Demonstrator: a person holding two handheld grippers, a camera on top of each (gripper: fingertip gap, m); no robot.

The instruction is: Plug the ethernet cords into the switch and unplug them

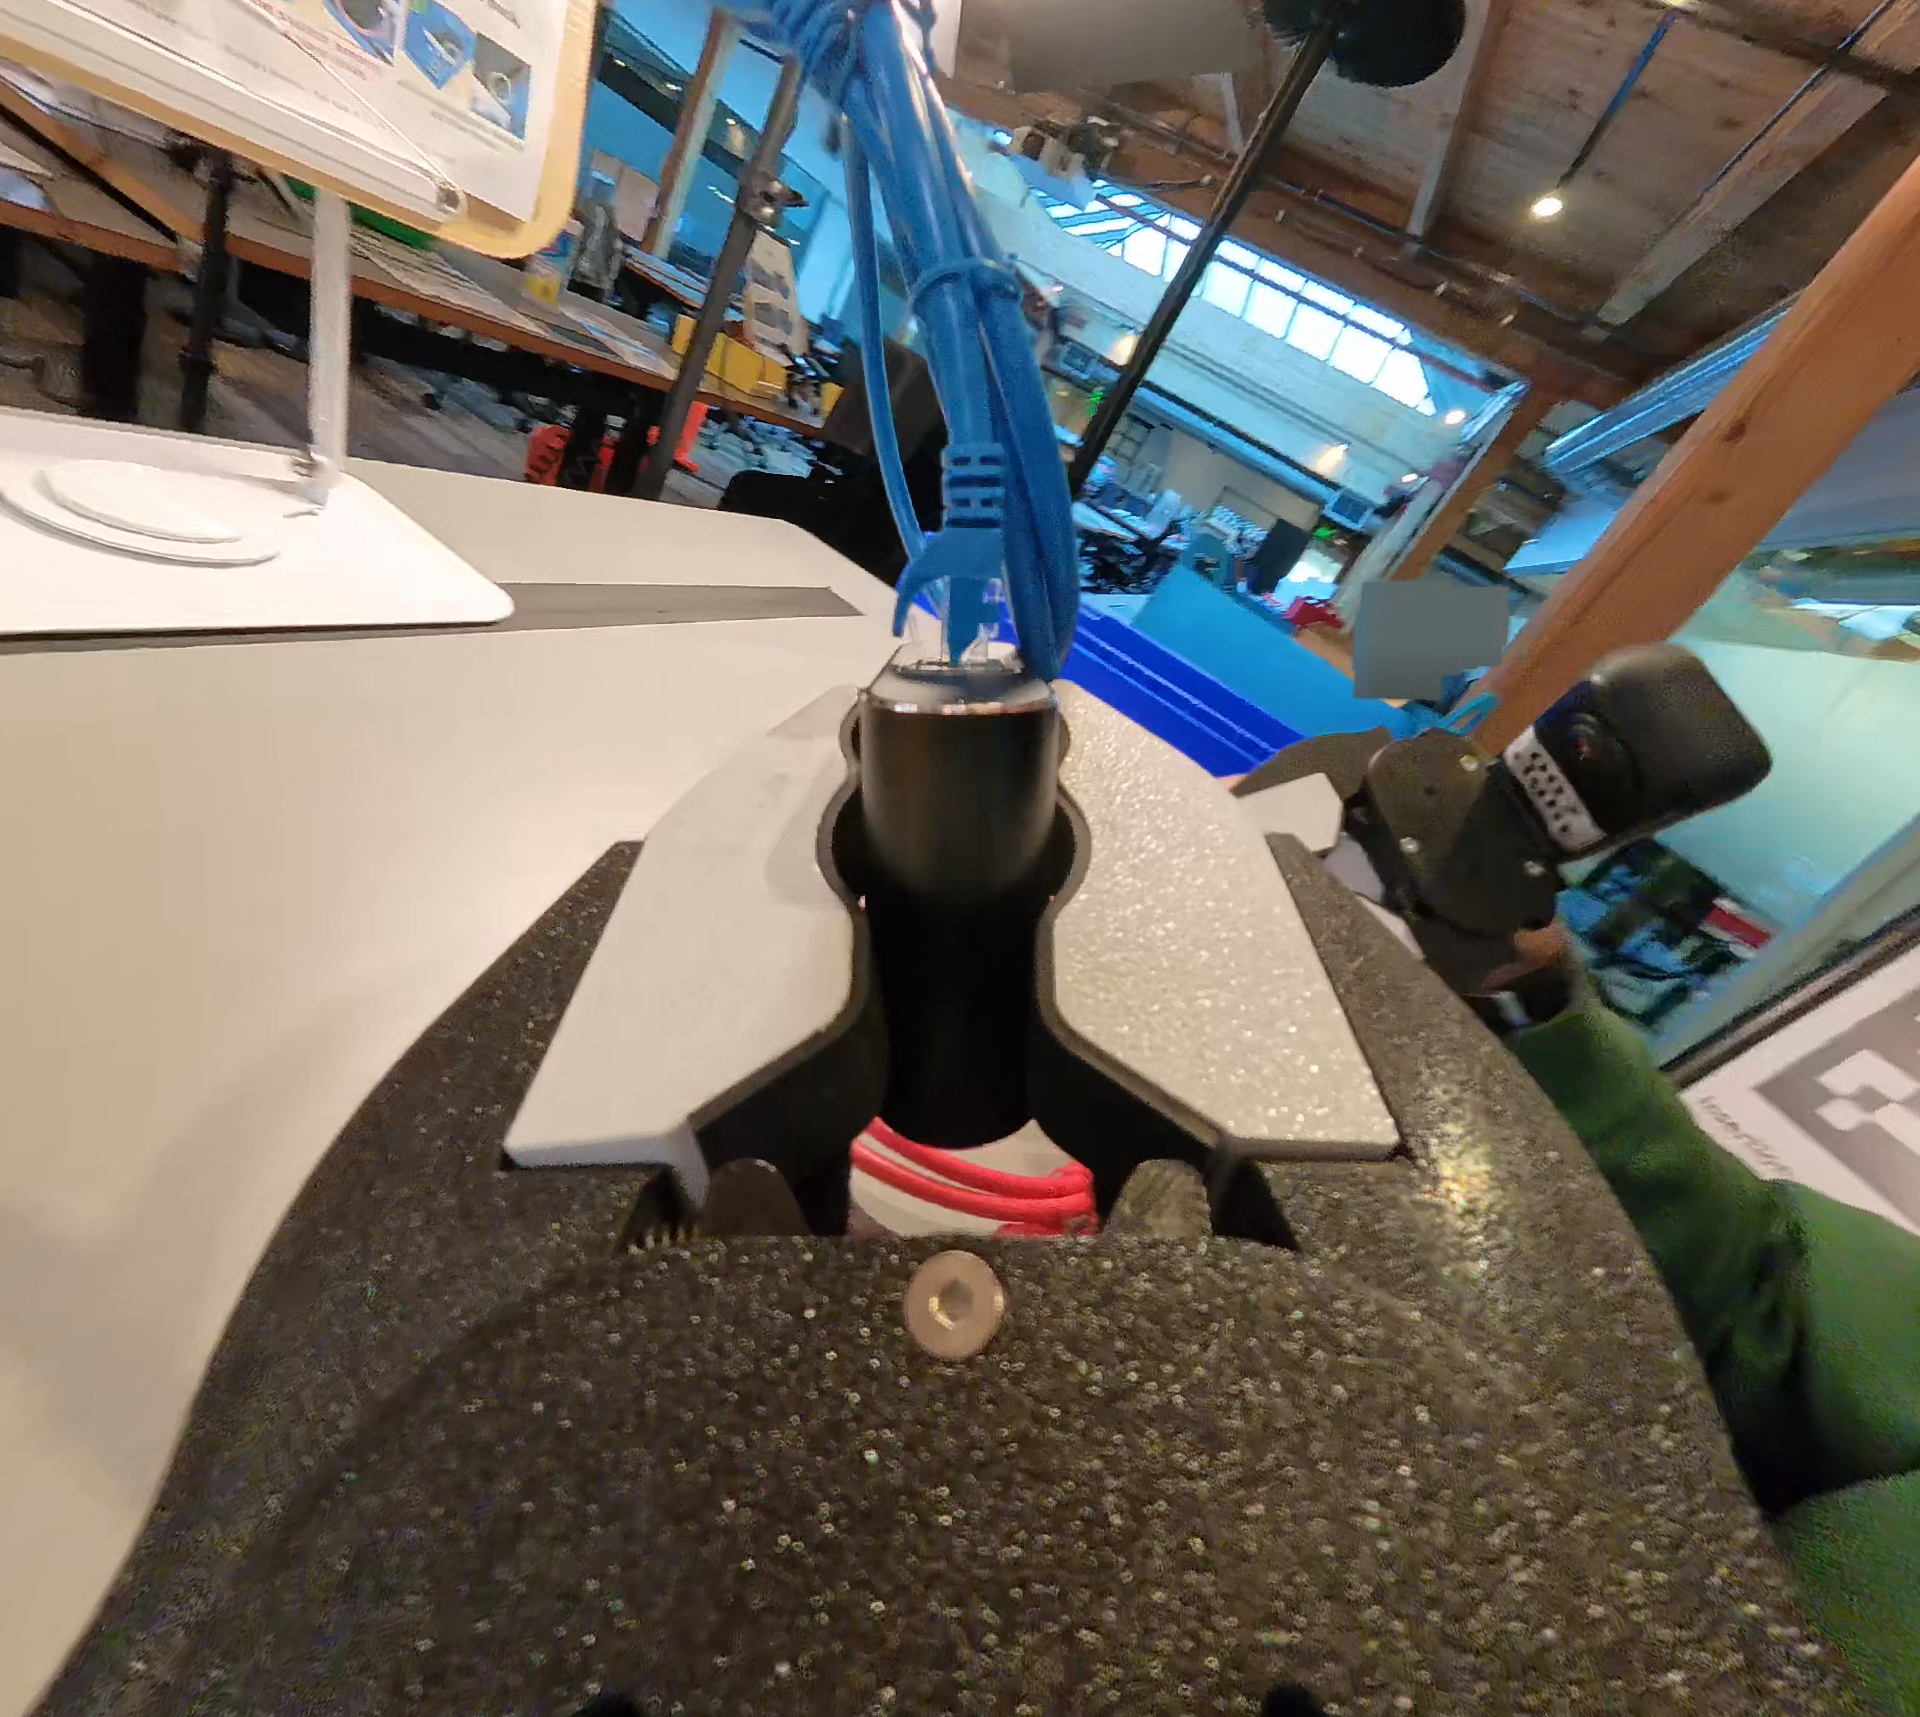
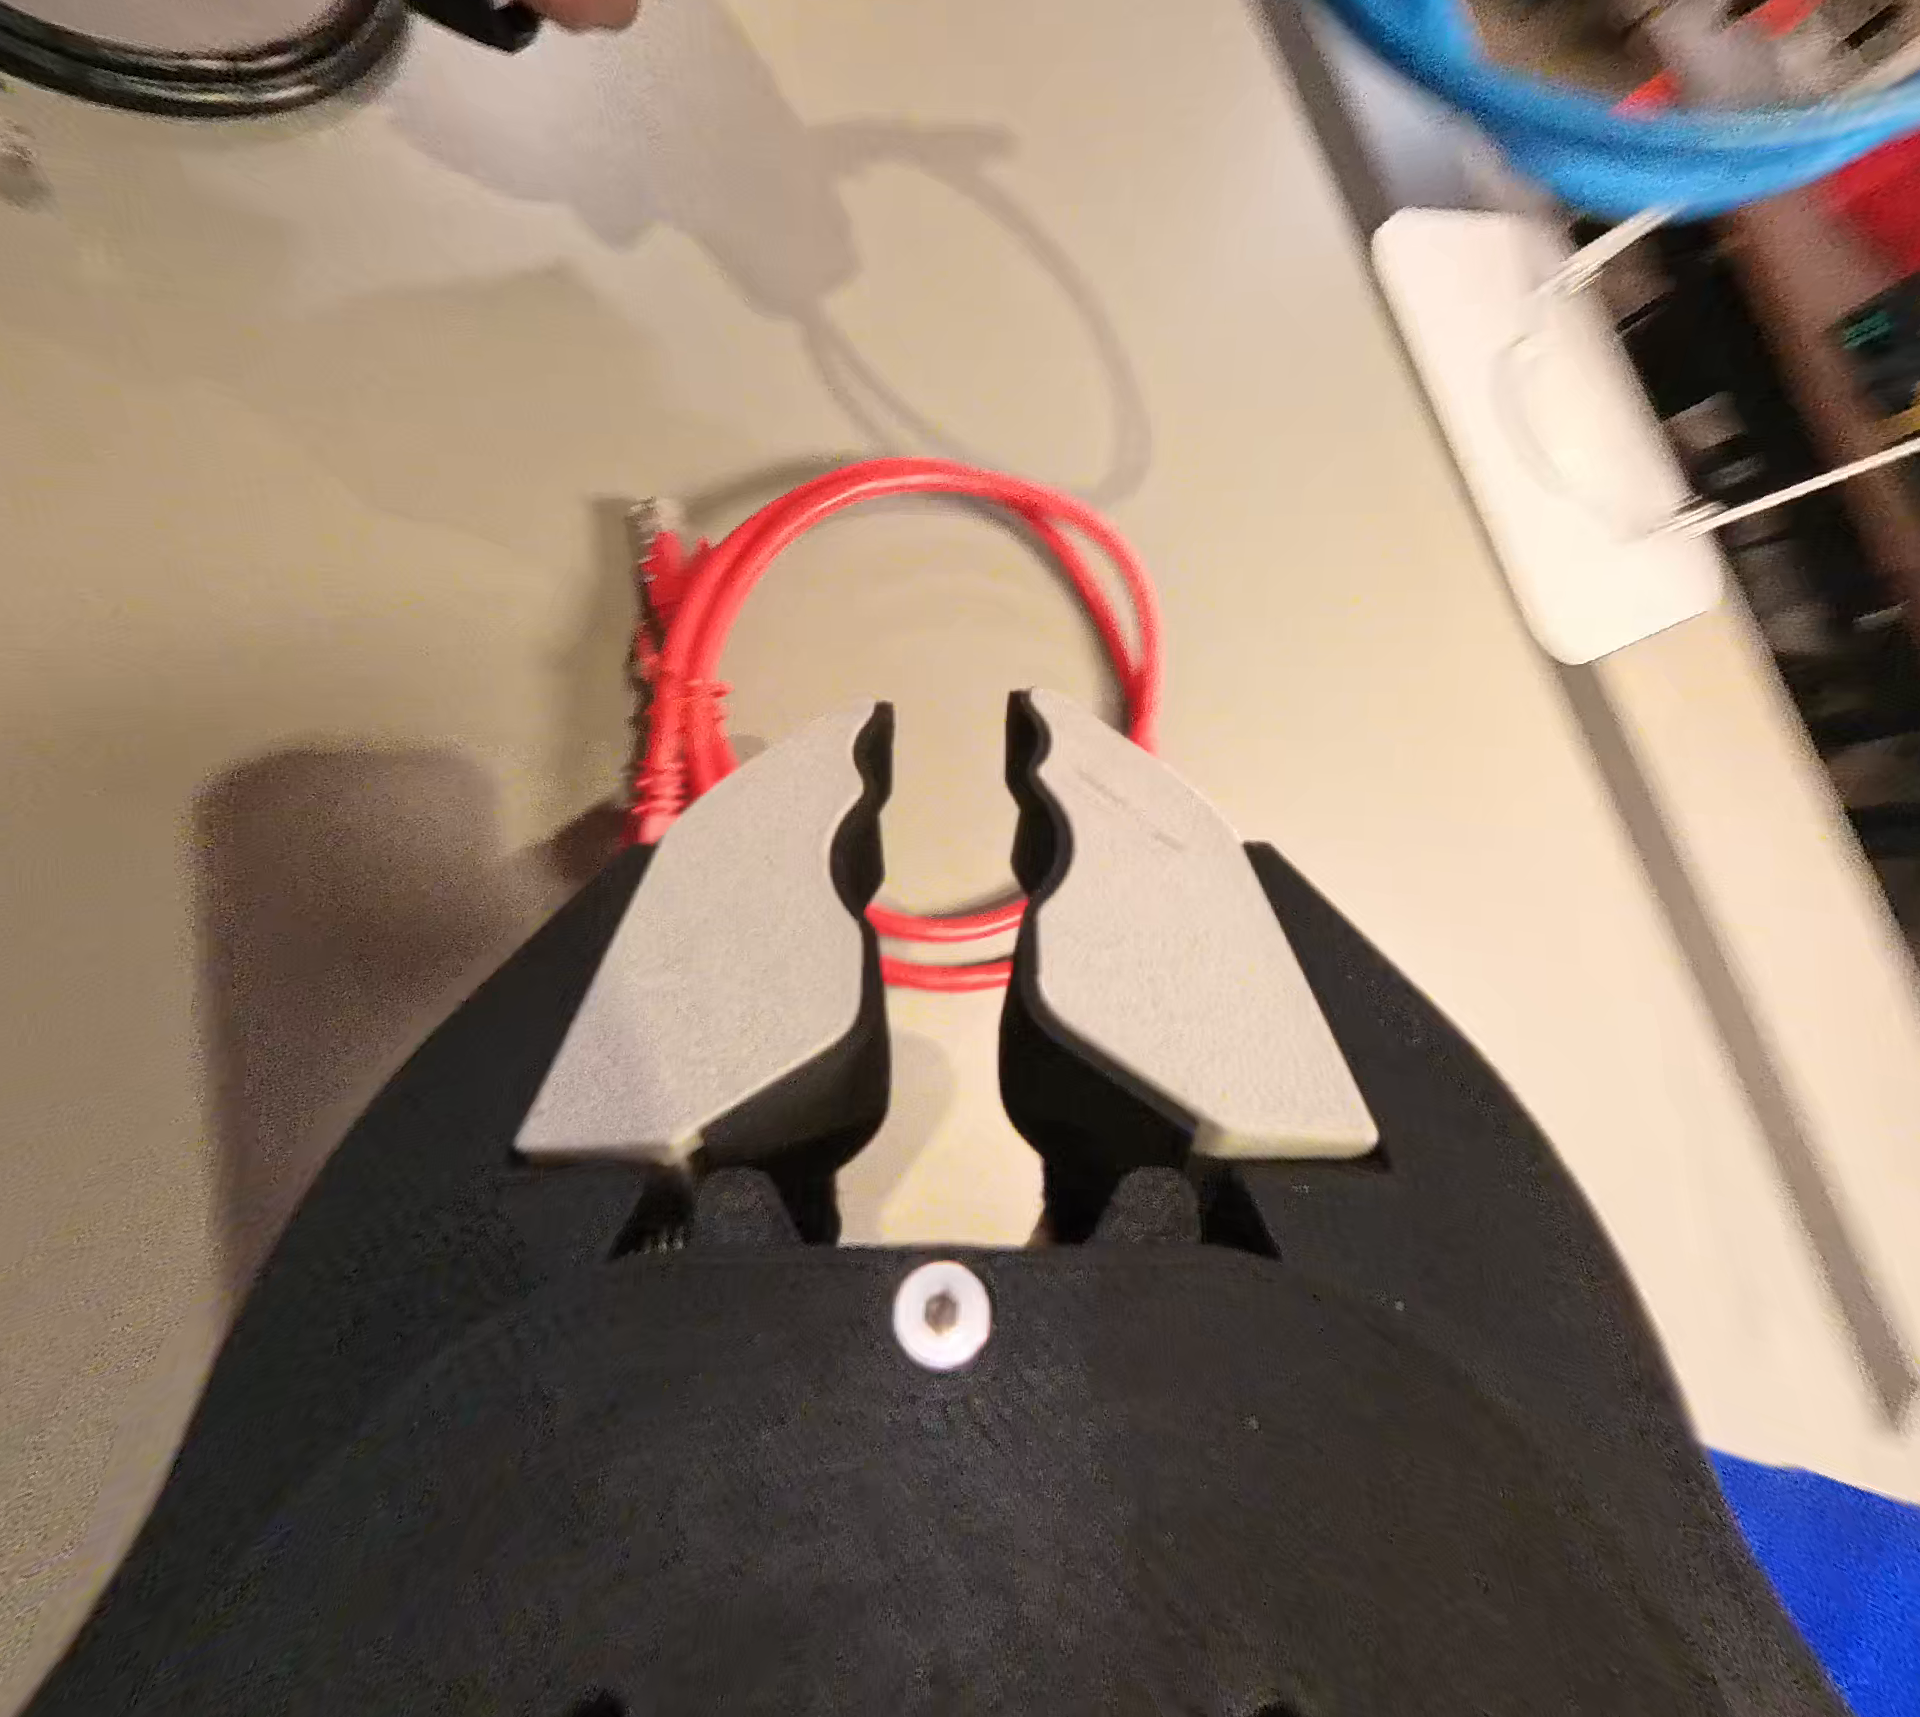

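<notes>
1. My left gripper (image 1: pixel 956 732) is clamped on a black switch (image 1: pixel 956 794), held upright between its grey fingers (image 1: pixel 727 919).
2. A bundled blue ethernet cord (image 1: pixel 935 233) rises from the top of the switch, its plug (image 1: pixel 961 566) seated there.
3. My right gripper (image 2: pixel 948 732) stands parted, holding nothing.
4. Just beyond and below its tips, a coiled red ethernet cord (image 2: pixel 1039 504) lies on the pale table (image 2: pixel 312 420); this view is blurred.

A glossy black switch (image 1: pixel 956 794) sits between matt, grainy grey fingers (image 1: pixel 1174 929), with smooth blue plastic-jacketed cord (image 1: pixel 971 296) above, a coiled red cord (image 2: pixel 935 587) on a smooth matt table (image 2: pixel 312 420).
</notes>
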